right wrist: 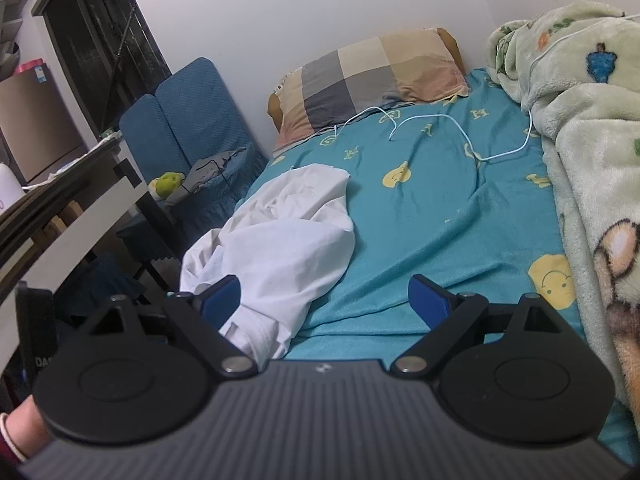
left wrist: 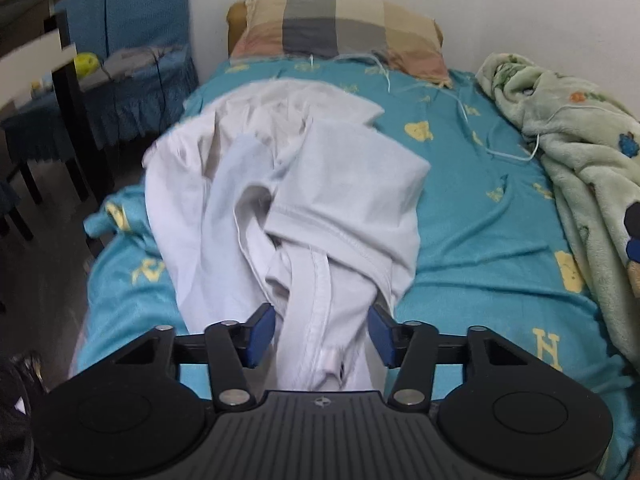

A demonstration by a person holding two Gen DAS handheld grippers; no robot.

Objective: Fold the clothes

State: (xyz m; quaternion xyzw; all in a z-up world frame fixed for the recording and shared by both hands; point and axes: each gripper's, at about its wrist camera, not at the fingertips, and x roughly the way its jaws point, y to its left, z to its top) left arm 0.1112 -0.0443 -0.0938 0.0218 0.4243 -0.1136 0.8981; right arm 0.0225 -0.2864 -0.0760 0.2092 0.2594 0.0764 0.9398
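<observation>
A white shirt (left wrist: 288, 184) lies crumpled and unfolded in a loose heap toward the left edge of the bed, one sleeve flopped across the top, its stitched hem bunched and drawn up at the near end.

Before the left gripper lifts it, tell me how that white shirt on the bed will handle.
The white shirt lies crumpled in soft folds on the teal sheet, so it is probably floppy and will likely sag and trail. It looks thin, probably light. With the left gripper open around a bunched hem, several layers might come up together.
</observation>
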